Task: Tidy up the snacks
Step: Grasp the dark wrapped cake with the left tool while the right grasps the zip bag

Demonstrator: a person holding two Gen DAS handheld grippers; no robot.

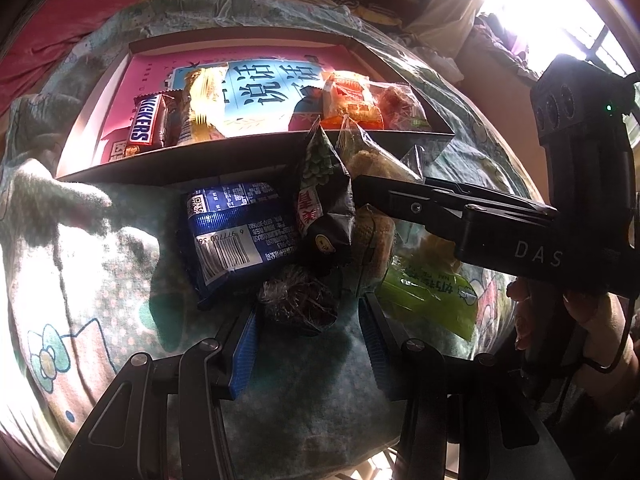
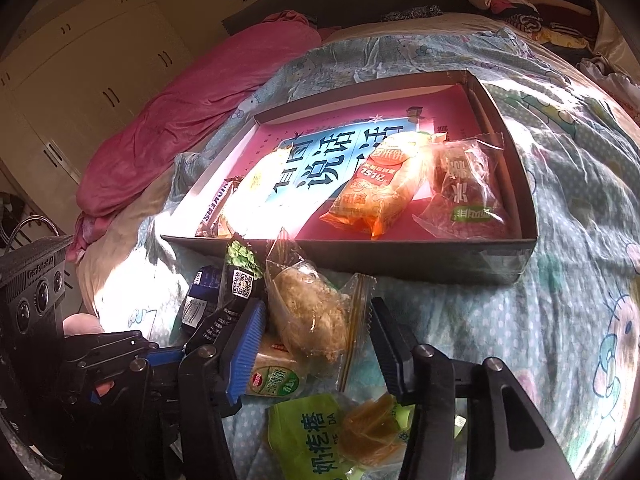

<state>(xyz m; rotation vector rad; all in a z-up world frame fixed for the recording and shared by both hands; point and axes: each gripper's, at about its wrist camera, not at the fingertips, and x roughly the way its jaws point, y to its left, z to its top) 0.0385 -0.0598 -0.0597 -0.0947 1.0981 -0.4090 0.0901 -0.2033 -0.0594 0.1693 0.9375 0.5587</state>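
A clear crinkled packet of dark snack (image 1: 298,302) is flanked by the spread left gripper (image 1: 308,330), while a clear bag of pale crumbly snack (image 2: 314,312) is straddled by the parted right gripper (image 2: 318,344).

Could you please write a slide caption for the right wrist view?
Open right hand-held gripper straddles a clear-wrapped snack on the bed, near a half-filled box.

Harsh sunlight from the window (image 1: 532,12) beyond my shallow dark cardboard box (image 2: 400,258) blows out packets inside it; fisheye edges curve, dark.
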